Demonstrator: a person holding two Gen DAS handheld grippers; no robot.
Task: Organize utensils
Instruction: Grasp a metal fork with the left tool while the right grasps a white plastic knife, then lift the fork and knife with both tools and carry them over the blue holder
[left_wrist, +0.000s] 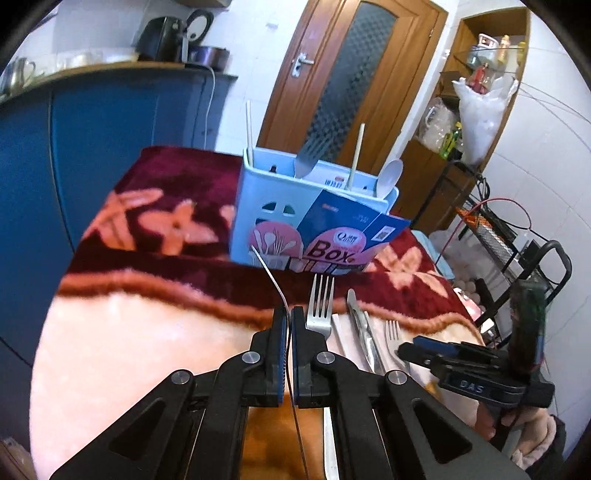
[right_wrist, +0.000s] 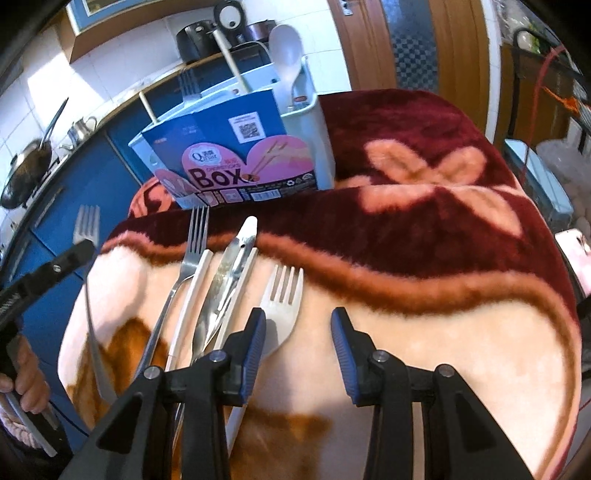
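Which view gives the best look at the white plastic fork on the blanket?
The right wrist view: the white plastic fork lies just ahead of the open right gripper, tines clear, its handle passing under the left jaw. In the left wrist view the fork is small, and the right gripper covers its handle.

surface: floral blanket (right_wrist: 424, 229) | on it: utensil box (right_wrist: 236, 155), forks (right_wrist: 195, 240), chopsticks (right_wrist: 192, 295), possibly tongs (right_wrist: 229, 273)

The word "Box" stands in big dark letters on the pink label (right_wrist: 236, 173) of the utensil holder (left_wrist: 258, 206), ahead of the fingers, and "DAS" on the right gripper (left_wrist: 404, 350).
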